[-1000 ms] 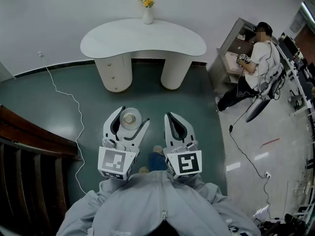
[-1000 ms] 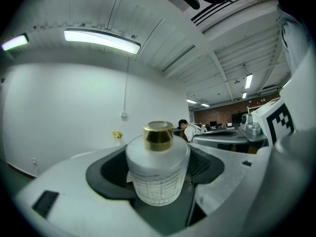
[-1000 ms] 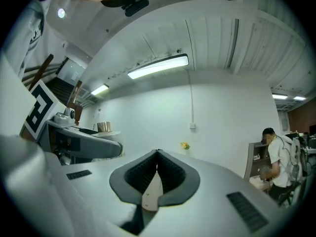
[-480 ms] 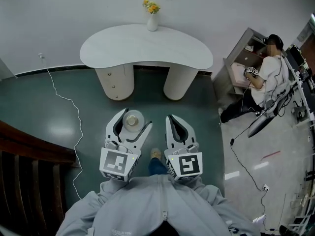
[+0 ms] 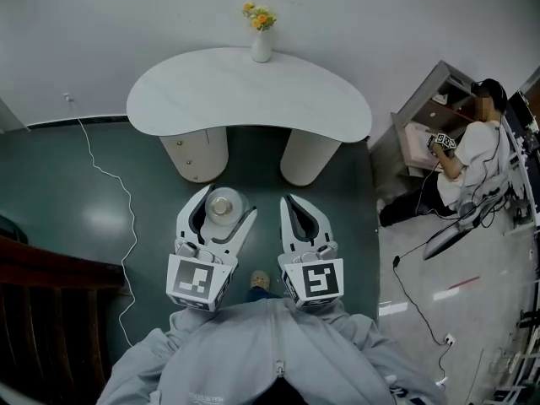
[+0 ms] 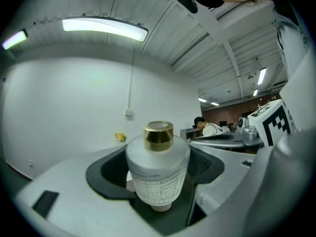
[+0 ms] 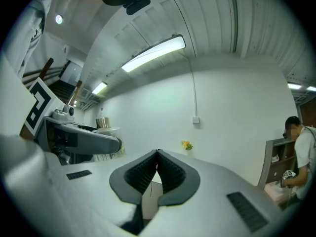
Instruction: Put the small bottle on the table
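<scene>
Left gripper is clamped on the small bottle, jaws against its frosted sides, gold cap up. It is held upright, presumably so it can go down on its base. The bottle is over the green floor, well short of the white worktop ahead. Right gripper is pressed closed with nothing in it, idle alongside. Judged: carrying, placing not yet begun.

surface: white kidney-shaped table | on it: white vase of yellow flowers, back edge
</scene>
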A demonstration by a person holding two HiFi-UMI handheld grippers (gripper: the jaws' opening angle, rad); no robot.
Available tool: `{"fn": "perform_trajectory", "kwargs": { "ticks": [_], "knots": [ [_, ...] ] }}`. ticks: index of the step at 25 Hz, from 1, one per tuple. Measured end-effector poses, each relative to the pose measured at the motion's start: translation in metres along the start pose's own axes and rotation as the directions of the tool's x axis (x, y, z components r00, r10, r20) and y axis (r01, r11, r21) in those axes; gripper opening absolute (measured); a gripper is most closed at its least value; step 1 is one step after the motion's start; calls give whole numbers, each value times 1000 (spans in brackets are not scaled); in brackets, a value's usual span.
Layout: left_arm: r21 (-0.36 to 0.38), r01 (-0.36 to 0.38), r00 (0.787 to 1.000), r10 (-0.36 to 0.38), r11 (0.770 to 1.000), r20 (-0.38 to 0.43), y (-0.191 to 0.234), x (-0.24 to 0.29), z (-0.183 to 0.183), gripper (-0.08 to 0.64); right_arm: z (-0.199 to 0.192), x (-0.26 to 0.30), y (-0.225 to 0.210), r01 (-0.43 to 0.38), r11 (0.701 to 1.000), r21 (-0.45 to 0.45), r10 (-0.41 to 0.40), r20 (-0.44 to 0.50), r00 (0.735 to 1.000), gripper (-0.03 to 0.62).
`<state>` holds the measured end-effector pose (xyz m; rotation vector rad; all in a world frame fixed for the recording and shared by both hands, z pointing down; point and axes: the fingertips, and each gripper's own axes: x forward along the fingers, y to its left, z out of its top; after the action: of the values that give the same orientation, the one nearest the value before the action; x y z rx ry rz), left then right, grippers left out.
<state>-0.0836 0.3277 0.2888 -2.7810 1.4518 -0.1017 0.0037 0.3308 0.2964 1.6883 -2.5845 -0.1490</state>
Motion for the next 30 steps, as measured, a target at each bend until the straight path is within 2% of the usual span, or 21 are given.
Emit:
{"fn": "perform_trajectory", "kwargs": {
  "ticks": [9,20,30],
  "knots": [
    [-1,-55,998,55,998,4,9,65,6,333,-2,41,-52,-26,1000,0,26,19,999,26],
    [-5,-98,995,97,995,-8,22,86,4,333,-13,53,-70,-35,999,21,34,6,999,26],
    [-11,-82,997,82,997,-13,59,125,-7,333,-23,103,-84,-19,1000,22,19,0,1000,26]
  ]
}}
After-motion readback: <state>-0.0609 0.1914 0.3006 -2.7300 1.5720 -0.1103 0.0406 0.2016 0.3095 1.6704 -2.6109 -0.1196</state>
